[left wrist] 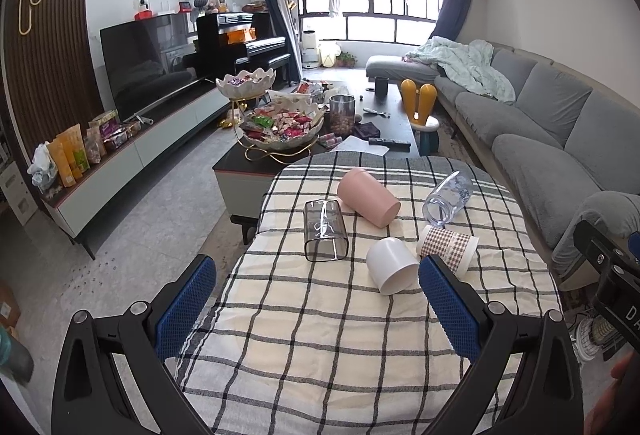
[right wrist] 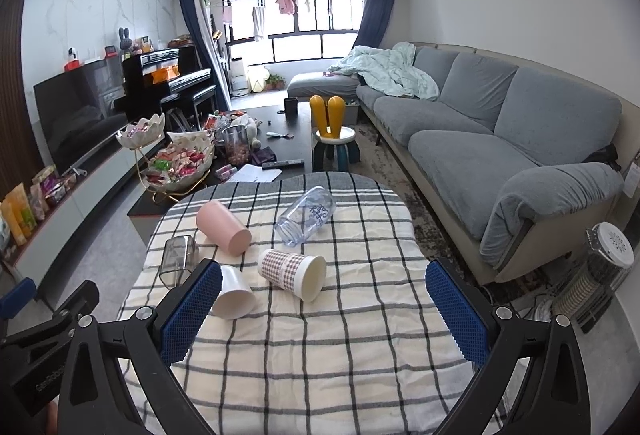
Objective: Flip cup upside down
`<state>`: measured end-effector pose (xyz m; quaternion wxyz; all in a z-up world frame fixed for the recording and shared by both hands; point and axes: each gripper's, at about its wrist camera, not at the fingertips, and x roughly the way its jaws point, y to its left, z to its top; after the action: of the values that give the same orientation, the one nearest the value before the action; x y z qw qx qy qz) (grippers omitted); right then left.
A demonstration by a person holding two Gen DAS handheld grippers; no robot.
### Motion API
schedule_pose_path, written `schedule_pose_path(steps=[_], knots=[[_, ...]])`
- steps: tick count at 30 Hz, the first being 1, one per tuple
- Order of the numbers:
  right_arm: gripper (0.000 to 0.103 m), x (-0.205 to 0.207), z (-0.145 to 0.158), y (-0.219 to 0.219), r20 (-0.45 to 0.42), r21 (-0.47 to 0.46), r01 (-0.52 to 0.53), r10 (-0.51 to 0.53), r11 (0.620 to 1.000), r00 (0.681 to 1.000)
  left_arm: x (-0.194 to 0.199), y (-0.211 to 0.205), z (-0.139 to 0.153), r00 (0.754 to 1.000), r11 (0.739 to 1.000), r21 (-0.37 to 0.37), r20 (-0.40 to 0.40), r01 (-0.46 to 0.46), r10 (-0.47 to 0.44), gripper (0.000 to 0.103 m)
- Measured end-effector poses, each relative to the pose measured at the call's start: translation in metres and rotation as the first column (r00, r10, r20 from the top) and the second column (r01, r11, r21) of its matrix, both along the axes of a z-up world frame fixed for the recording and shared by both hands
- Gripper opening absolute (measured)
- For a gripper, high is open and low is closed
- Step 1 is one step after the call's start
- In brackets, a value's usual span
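My left gripper [left wrist: 318, 299] hangs above the near half of the checked tablecloth [left wrist: 320, 335] with its blue-padded fingers [left wrist: 184, 309] spread wide and nothing between them; my right gripper [right wrist: 324, 309] is the same, wide apart and empty, held over the near part of the cloth beside the left one. Just ahead of the left gripper lies the white cup [left wrist: 394, 265] on its side, mouth toward me, its rim close beside the right-hand pad in the left wrist view and partly hidden behind the left-hand pad in the right wrist view. Touching or nearly touching it is the gingham-patterned cup [right wrist: 292, 273], also on its side with its cream mouth toward me. Farther out, the smoky clear square tumbler [left wrist: 325, 229] lies flat to the left, the pink cup [left wrist: 368, 201] lies tipped beside it, and the clear plastic bottle [right wrist: 306, 215] with blue print lies toward the sofa side. None of them stands upright. Beyond the cloth I see a dark coffee table [right wrist: 288, 139] with tiered snack bowls [left wrist: 280, 125], and a grey sofa [right wrist: 500, 127] along the right
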<state>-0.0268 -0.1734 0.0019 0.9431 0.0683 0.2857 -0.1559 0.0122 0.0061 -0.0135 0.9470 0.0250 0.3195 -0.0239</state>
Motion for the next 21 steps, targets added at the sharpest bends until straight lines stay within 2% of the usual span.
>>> schedule_pose_path(steps=[11,17,21], knots=[[0.102,0.041,-0.008,-0.004,-0.030,-0.006,-0.049,0.049,0.999,0.998,0.028,0.001,-0.011,0.998,0.999,0.015,-0.041,-0.047,0.047,0.103],[0.102,0.081,-0.013,-0.004,-0.060,-0.019,-0.122,0.121,0.992,0.991,0.053,0.002,-0.022,0.991,0.993,0.022,-0.065,-0.113,0.115,0.103],[0.102,0.117,-0.022,-0.002,-0.109,-0.015,-0.189,0.186,0.982,0.976,0.073,0.001,-0.030,0.980,0.983,0.042,-0.081,-0.179,0.182,0.103]])
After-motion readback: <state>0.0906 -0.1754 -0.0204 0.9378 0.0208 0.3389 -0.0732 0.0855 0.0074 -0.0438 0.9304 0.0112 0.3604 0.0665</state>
